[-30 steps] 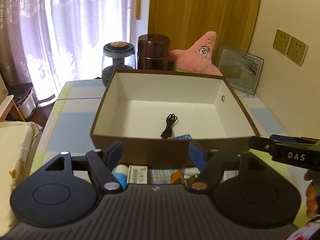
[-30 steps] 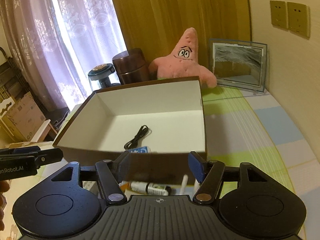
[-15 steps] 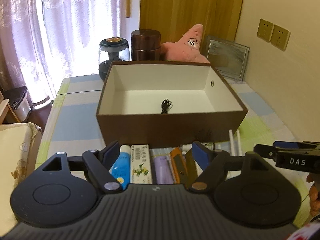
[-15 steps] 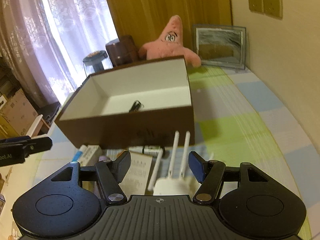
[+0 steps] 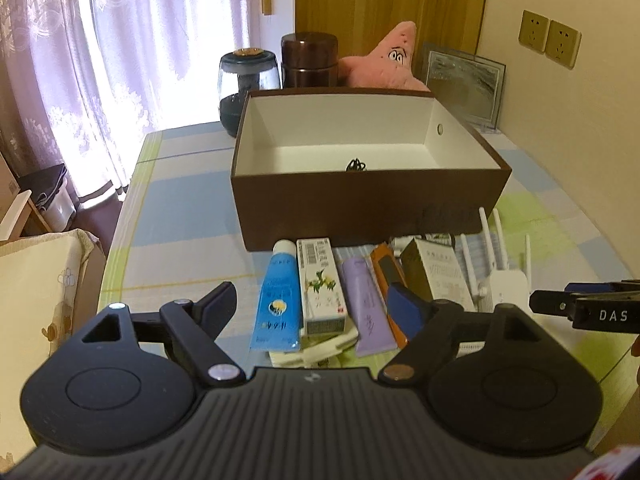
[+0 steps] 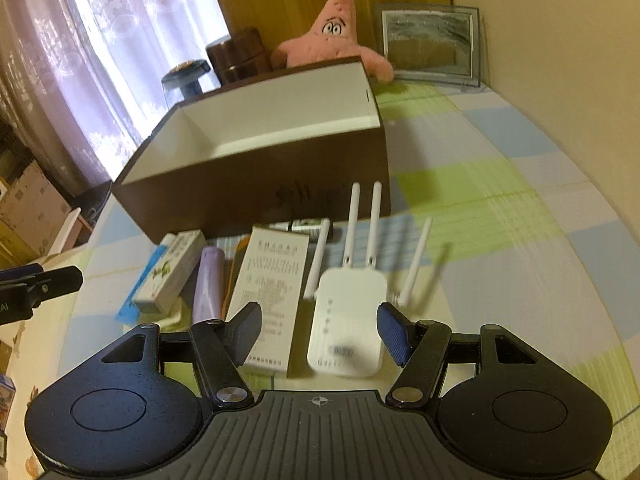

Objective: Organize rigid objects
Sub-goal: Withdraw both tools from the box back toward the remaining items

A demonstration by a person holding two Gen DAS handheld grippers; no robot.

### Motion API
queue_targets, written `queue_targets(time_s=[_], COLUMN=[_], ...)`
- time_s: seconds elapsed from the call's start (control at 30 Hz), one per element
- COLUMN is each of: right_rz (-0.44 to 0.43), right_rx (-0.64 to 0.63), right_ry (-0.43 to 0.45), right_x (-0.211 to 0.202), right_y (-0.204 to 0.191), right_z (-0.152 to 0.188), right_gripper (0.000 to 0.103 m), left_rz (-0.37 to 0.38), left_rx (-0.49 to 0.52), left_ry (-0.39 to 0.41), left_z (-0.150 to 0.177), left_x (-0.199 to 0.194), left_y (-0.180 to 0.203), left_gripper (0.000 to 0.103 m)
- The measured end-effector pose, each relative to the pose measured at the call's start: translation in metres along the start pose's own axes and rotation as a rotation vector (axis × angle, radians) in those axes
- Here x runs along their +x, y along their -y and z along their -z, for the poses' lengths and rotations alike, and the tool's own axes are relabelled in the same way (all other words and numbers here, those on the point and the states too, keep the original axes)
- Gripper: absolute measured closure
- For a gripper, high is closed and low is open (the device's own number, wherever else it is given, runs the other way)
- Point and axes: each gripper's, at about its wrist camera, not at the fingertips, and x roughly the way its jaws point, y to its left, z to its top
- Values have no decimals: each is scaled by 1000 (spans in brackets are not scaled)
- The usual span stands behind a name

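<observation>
Two handheld grippers hang low over a counter (image 5: 180, 216) covered with a pastel checked cloth. Nearest the left camera, the left gripper (image 5: 310, 306) has its jaws wide apart and holds nothing. Just beyond and between its fingers lies a row of small items side by side: a blue tube (image 5: 278, 294) with a white cap, a white carton (image 5: 322, 286) printed with a flower sprig, a lilac tube (image 5: 366, 306) and an orange flat object (image 5: 386, 270) that is partly hidden, so what it is cannot be told. Under the near ends of the first two lies something pale.

The right gripper (image 6: 320, 330) also has its jaws apart and empty. Between its fingers, on the cloth, lies a white wifi extender (image 6: 346, 324) with four thin white antennas pointing away from the camera. Touching it on the left is a white printed box (image 6: 272, 296) lying flat. Past that box a small dark bottle (image 6: 306, 225) lies on its side; its label is blurred.

Behind the row stands an open brown storage box (image 5: 368, 208) with a white inside; a small black coiled cable (image 5: 355, 165) lies on its floor. Behind the box, against the far edge, stand a glass jar (image 5: 246, 88) with a dark lid, a brown canister (image 5: 309, 60), a pink starfish plush (image 6: 334, 34) and a framed picture (image 6: 430, 46) leaning on the wall. Lace curtains (image 5: 120, 60) hang at the far left.
</observation>
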Motion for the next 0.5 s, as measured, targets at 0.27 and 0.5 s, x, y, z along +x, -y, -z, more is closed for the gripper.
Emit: queue_targets(time_s=[0.27, 0.5], right_rz=[13, 25], right_rx=[3, 9], right_ry=[-15, -28], right_x=[2, 9], right_y=[-4, -5], right_z=[7, 11], right_gripper=[42, 42], left_rz=[21, 29], left_rx=[9, 8], left_ry=[-40, -67], left_z=[11, 20], left_x=[2, 8], left_y=[-3, -4], left_gripper=[23, 24])
